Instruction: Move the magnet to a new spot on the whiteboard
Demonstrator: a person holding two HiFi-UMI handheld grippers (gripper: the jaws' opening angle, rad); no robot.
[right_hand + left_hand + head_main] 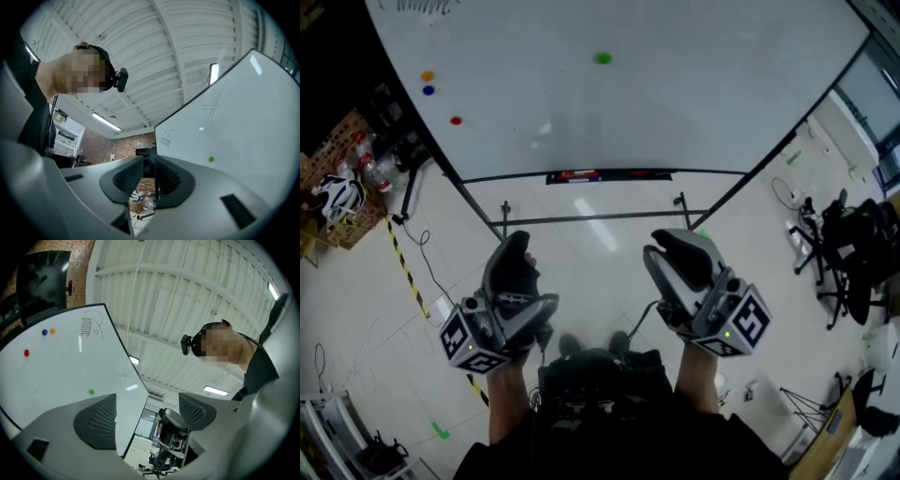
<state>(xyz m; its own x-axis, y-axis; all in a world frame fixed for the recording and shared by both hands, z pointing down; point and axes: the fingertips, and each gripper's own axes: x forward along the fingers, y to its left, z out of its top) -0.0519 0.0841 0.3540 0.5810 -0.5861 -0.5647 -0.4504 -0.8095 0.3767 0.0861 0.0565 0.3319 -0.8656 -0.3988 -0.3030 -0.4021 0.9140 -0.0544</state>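
The whiteboard (675,94) stands in front of me, and a green magnet (602,58) sticks near its upper middle. Orange (427,75), blue (427,90) and red (456,120) magnets sit at its left. Both grippers hang low, well short of the board. My left gripper (517,251) is open wide with nothing between its pads; in the left gripper view (147,411) the green magnet (91,391) shows just left of the left pad. My right gripper (680,246) has only a narrow gap (149,176) and holds nothing; the green magnet (211,159) shows to its right.
A marker tray (609,174) runs along the board's bottom edge above the stand's crossbar (591,218). Yellow-black tape (405,267) crosses the floor at left near a crate with a helmet (342,197). Office chairs (848,253) stand at right.
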